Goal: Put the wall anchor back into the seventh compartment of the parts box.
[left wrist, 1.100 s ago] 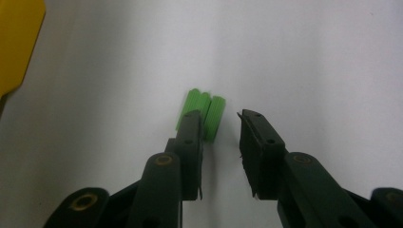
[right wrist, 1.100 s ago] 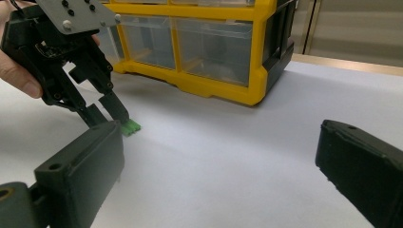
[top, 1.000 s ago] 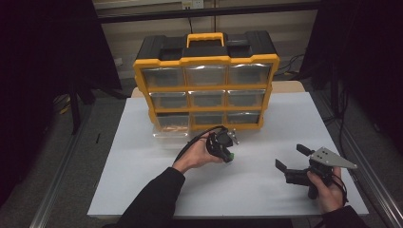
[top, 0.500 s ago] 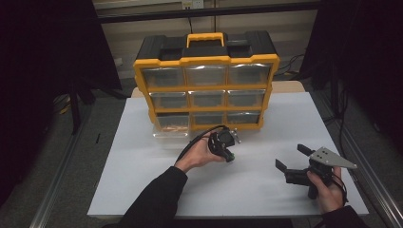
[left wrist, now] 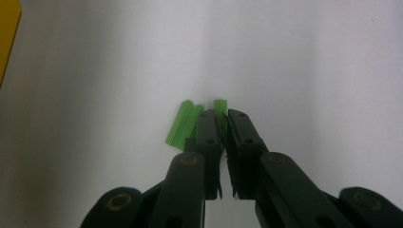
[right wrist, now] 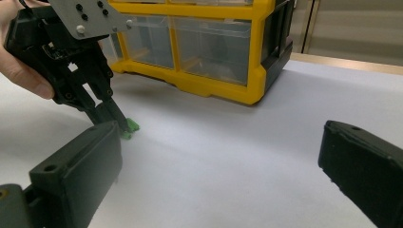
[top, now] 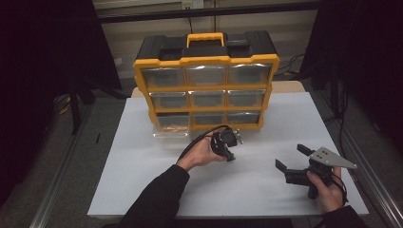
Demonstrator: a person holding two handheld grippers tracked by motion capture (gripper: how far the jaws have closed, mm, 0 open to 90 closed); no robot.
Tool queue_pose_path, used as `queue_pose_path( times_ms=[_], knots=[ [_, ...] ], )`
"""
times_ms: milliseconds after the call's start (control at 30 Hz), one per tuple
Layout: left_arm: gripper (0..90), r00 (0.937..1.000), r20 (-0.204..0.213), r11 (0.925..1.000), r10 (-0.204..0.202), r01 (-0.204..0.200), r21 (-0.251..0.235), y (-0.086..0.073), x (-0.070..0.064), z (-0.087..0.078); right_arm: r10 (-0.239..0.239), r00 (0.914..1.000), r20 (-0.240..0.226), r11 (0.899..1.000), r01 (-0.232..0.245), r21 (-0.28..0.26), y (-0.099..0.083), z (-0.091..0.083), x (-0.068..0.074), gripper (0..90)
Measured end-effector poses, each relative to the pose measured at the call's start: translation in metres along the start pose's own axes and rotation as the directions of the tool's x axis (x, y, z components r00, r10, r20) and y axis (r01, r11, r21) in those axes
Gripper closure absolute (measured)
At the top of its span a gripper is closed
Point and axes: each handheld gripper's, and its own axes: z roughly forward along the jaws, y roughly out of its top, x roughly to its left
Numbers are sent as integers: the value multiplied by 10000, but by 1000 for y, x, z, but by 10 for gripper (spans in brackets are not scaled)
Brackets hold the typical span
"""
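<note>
Small green plastic pieces lie on the white table (top: 142, 156). My left gripper (left wrist: 221, 118) points down at them, its jaws closed on one green piece (left wrist: 220, 108), with another green piece (left wrist: 183, 124) lying just to its left. In the high view the left gripper (top: 227, 151) is at mid-table in front of the drawer cabinet. The right gripper view shows the left gripper's fingertips (right wrist: 114, 116) on the green piece (right wrist: 130, 127). My right gripper (top: 291, 157) is held low at the right with its jaws wide open and nothing between them (right wrist: 218, 166).
A yellow and black drawer cabinet (top: 206, 85) with clear drawers stands at the back of the table. Its bottom left drawer (top: 168, 132) is pulled out. A metal rail (top: 375, 185) runs along the table's right side.
</note>
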Motion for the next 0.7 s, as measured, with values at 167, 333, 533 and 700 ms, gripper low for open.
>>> queue_pose_path(
  times_ms=[167, 333, 533, 700],
  knots=[
    [847, 10000, 48, 10000, -69, 69, 9, -1, 1, -1, 53, 10000, 27, 10000, -53, -26, 0, 0, 0, 3],
    [848, 9981, -62, 9980, -606, 607, 168, -6, -1, -3, 47, 10000, 32, 10000, -47, -23, 0, 0, 0, 3],
    [848, 9967, -44, 9962, -812, 810, -330, -14, 4, -8, 51, 10000, 48, 10000, -51, -13, 0, 0, 0, 3],
    [848, 9970, 101, 9944, -770, 776, -714, -17, 4, -16, 56, 10000, 28, 10000, -56, -10, 0, 0, 0, 3]
  ],
)
